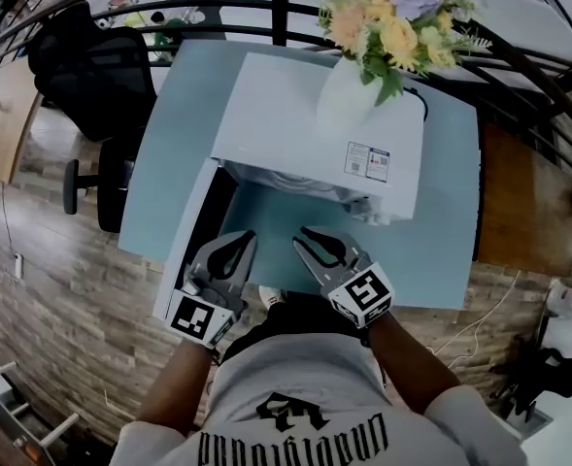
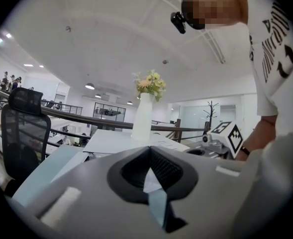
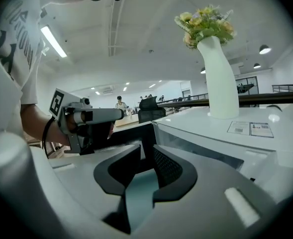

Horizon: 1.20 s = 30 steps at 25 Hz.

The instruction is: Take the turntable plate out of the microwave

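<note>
One open white box-shaped microwave (image 1: 295, 115) stands on the pale blue desk (image 1: 184, 134); its turntable plate is unseen, probably inside. Left gripper view: the left tool (image 2: 149, 151) is closed, empty. Right gripper view: the right tool (image 3: 146, 151) shows a narrow gap, empty. So narrow, they may push the plate, not grip it.

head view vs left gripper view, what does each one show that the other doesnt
Only the head view: the microwave's open door, the wooden floor and the person's dark printed shirt from above.
Only the left gripper view: the ceiling lamp, a coat stand and the camera on the person's head.
Both: the white vase of flowers on the microwave, the black office chair and the right hand-held gripper.
</note>
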Motion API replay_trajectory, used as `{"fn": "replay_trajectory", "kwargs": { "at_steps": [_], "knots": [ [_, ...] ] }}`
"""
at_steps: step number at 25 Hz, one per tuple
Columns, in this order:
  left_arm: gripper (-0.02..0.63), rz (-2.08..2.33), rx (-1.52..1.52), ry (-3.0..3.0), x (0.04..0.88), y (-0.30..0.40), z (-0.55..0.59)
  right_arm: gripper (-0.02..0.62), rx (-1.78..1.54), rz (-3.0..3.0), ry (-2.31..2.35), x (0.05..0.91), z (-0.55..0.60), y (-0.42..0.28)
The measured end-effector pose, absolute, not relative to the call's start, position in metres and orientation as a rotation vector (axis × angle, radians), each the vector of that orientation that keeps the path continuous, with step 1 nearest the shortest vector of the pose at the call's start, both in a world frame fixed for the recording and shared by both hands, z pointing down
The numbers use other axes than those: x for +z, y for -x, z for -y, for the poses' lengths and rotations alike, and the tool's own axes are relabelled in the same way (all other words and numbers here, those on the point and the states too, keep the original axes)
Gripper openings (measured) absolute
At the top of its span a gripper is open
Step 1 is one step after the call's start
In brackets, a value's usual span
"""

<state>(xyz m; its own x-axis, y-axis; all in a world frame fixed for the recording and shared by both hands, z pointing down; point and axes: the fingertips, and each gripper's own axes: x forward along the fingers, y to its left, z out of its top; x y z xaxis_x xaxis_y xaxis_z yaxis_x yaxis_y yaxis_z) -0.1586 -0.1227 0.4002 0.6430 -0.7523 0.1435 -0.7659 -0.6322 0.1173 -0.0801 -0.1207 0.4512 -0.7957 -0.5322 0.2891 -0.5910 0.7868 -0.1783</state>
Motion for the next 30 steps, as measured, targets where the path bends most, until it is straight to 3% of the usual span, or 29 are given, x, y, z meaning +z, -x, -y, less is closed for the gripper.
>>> {"fn": "replay_trajectory", "kwargs": {
  "at_steps": [30],
  "knots": [
    [0.051, 1.187, 0.24, -2.575, 0.531, 0.144, 0.177, 0.095, 1.354, 2.561, -1.164, 0.638, 0.205, 0.068]
  ]
}}
